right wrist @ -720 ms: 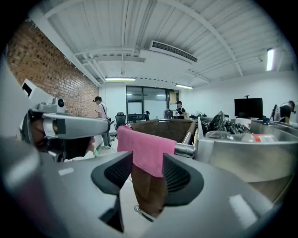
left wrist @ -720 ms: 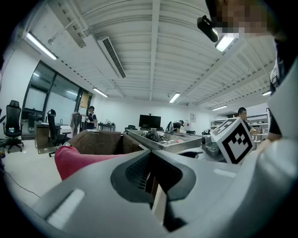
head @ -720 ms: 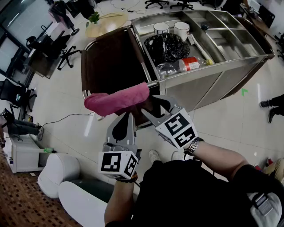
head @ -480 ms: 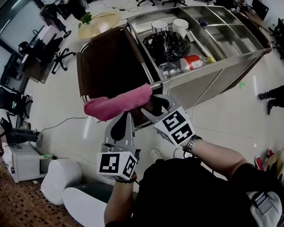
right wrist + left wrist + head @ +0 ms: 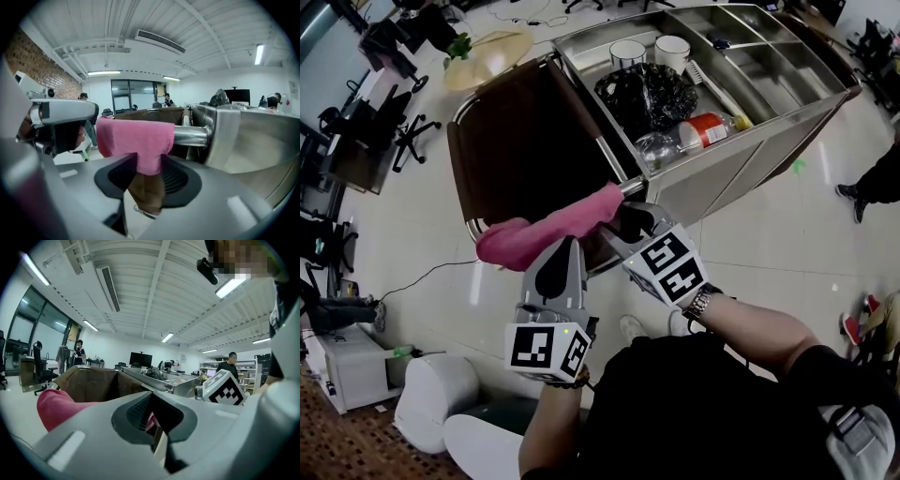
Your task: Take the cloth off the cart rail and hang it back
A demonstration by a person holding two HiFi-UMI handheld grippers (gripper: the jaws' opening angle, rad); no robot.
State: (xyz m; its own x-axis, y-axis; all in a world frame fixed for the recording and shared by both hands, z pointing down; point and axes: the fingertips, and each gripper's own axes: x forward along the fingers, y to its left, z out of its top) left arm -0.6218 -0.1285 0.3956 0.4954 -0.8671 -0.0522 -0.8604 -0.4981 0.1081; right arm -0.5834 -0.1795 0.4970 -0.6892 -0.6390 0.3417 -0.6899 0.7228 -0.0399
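A pink cloth [image 5: 553,225] hangs over the chrome rail [image 5: 625,187] at the end of a steel cart [image 5: 741,155]. My left gripper [image 5: 567,242] touches the cloth's lower edge from below. In the left gripper view its jaws [image 5: 153,420] stand close together with a bit of pink between them, and the rest of the cloth [image 5: 56,406] bulges to the left. My right gripper [image 5: 623,214] sits at the cloth's right end. In the right gripper view the cloth [image 5: 136,136] drapes from the rail [image 5: 190,136] and its hem hangs between the parted jaws [image 5: 149,180].
A brown bag [image 5: 525,141] hangs on the cart's end behind the rail. The cart's top trays hold a black bag [image 5: 647,94], two white cups [image 5: 628,53] and a red-labelled bottle [image 5: 703,131]. A white bin [image 5: 436,394] stands low left. A person's shoe [image 5: 862,192] shows at right.
Only the head camera has shifted a little. Both grippers and the cloth keep the same places relative to each other.
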